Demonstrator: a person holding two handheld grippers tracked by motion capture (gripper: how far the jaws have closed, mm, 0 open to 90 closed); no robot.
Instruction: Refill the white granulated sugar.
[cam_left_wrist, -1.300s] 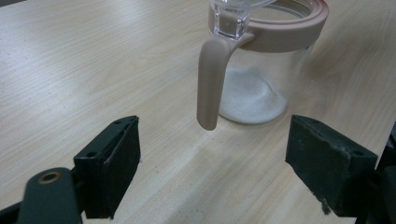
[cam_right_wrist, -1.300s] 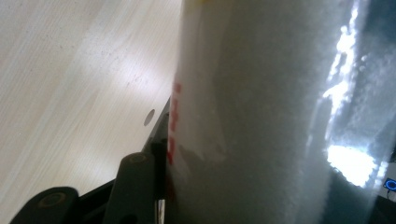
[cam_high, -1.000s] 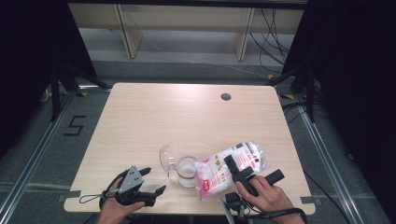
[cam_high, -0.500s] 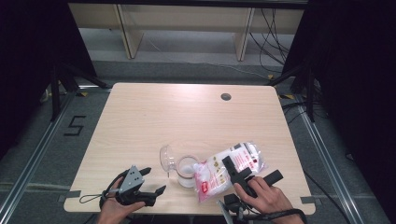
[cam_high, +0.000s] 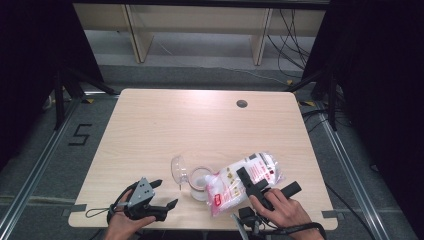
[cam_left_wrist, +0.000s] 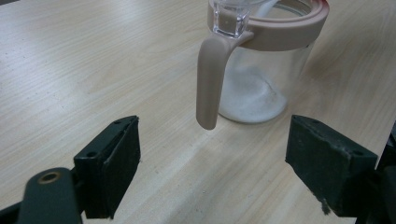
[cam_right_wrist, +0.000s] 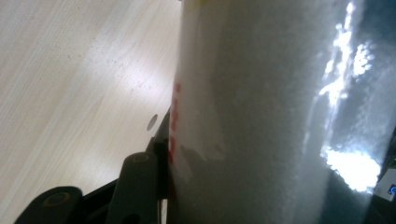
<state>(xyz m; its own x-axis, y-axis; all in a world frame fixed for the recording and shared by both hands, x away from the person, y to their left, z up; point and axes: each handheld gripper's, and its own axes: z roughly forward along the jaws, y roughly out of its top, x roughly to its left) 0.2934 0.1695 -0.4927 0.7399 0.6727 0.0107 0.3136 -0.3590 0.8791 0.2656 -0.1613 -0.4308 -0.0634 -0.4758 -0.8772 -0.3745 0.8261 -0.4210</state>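
Plastic bag (cam_high: 243, 181) of white powder sits pinched in the right gripper (cam_high: 257, 186), tipped over the jar (cam_high: 196, 179).

Jar (cam_left_wrist: 261, 60) top cut off by the frame; bag (cam_right_wrist: 280, 112) hiding right claw's far jaw.

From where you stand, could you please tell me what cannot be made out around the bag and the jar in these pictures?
- Right gripper, right gripper view: its far jaw is hidden behind the bag of white powder pressed against the lens.
- Bag's print, high view: too small to read.
- Glass jar, left gripper view: mouth cut off by the top edge; high view: the bag's end covers it, so any pouring is unclear.
- Left gripper: open, nothing between the jaws.
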